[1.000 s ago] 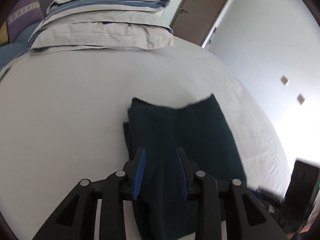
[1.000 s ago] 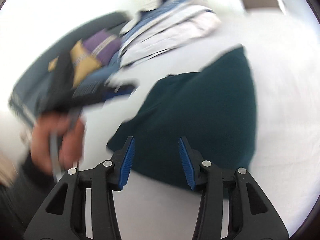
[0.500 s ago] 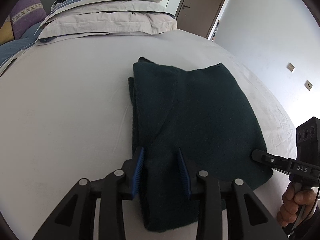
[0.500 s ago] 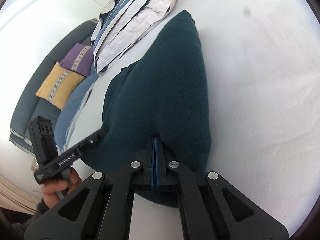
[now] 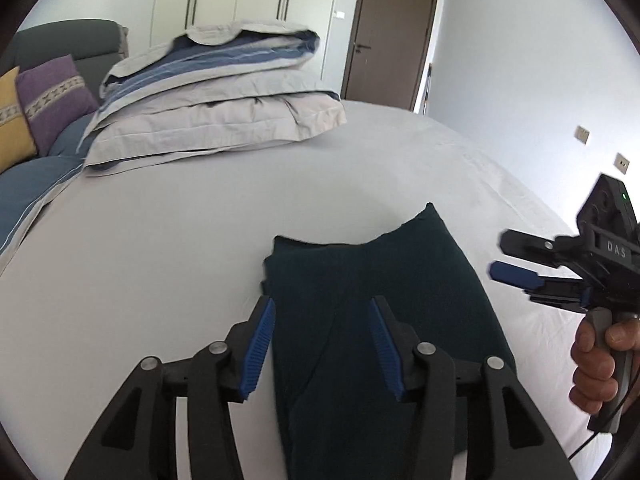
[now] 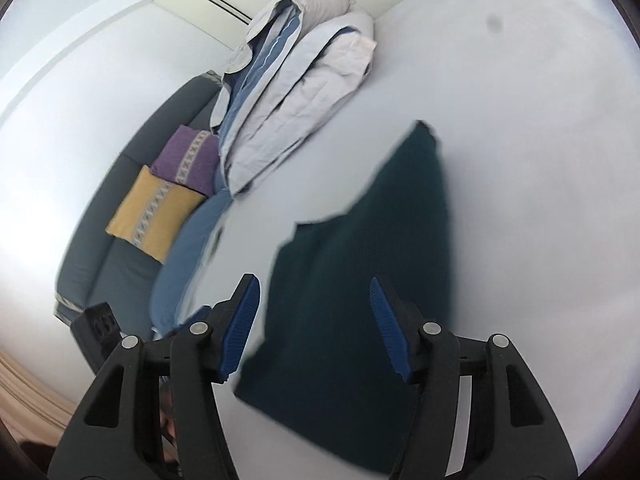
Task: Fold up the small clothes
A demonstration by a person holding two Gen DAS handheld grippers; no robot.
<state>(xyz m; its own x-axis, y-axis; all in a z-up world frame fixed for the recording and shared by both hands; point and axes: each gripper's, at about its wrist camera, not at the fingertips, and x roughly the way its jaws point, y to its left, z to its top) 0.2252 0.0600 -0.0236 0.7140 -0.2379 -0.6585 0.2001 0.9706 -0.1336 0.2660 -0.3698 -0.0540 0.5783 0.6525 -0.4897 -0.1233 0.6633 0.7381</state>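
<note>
A dark green folded garment (image 5: 376,312) lies flat on the white bed sheet (image 5: 160,248); it also shows in the right wrist view (image 6: 360,280). My left gripper (image 5: 322,344) is open and empty, raised above the garment's near end. My right gripper (image 6: 314,324) is open and empty, lifted above the garment's edge. The right gripper also shows at the right in the left wrist view (image 5: 516,272), clear of the cloth, held by a hand.
A stack of folded grey and blue bedding (image 5: 216,100) lies at the far end of the bed. Purple (image 5: 52,100) and yellow (image 6: 154,212) cushions sit on a grey sofa at the left. A brown door (image 5: 392,36) stands behind.
My right gripper, shut on the garment's edge half a second ago, has opened and lifted away. My left gripper has risen and pulled back. The garment lies still.
</note>
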